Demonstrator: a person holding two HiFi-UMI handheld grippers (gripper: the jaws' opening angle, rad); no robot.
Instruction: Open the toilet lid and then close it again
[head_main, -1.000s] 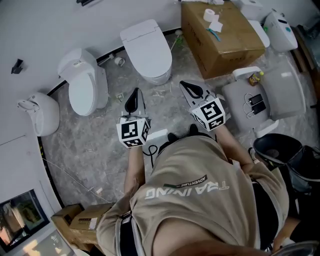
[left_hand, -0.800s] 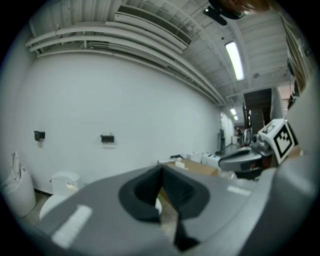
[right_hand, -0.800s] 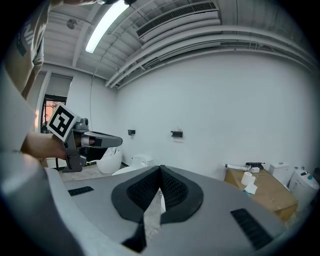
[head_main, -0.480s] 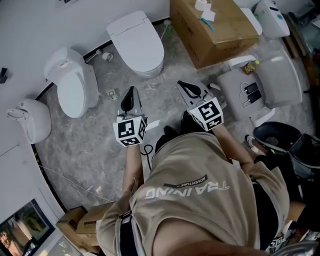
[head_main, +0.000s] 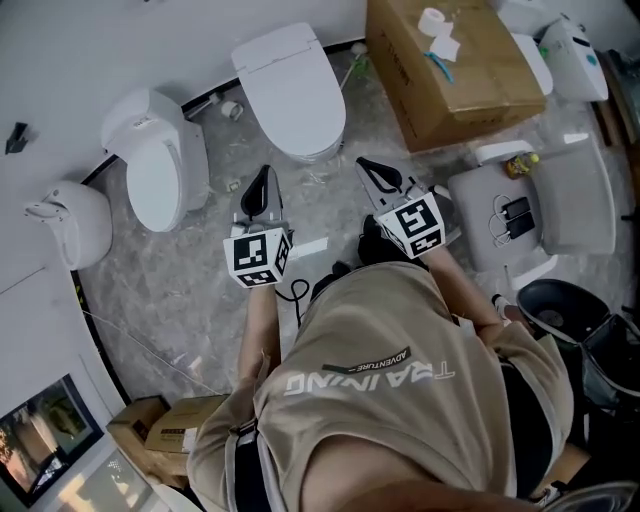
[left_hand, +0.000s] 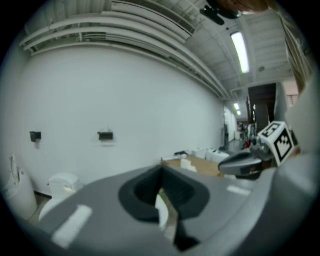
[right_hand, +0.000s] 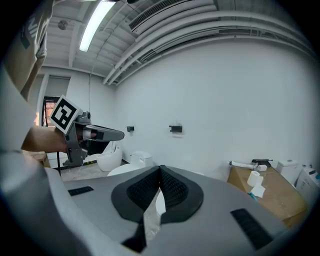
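Head view: I'm holding the left gripper (head_main: 262, 192) and right gripper (head_main: 382, 180) just short of the toilet (head_main: 318, 150), its lid (head_main: 293, 90) down.

Left gripper view: the jaws are sitting clenched on nothing.

Right gripper view: clenched and empty too. I'm judging the lid light, stiff and slick, so I'm planning to lift at its front rim.

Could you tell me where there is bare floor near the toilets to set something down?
The widest bare floor lies between the left toilet and the left gripper. The strip between the middle toilet and the cardboard box is narrow and littered. Around the grey toilet it is crowded.
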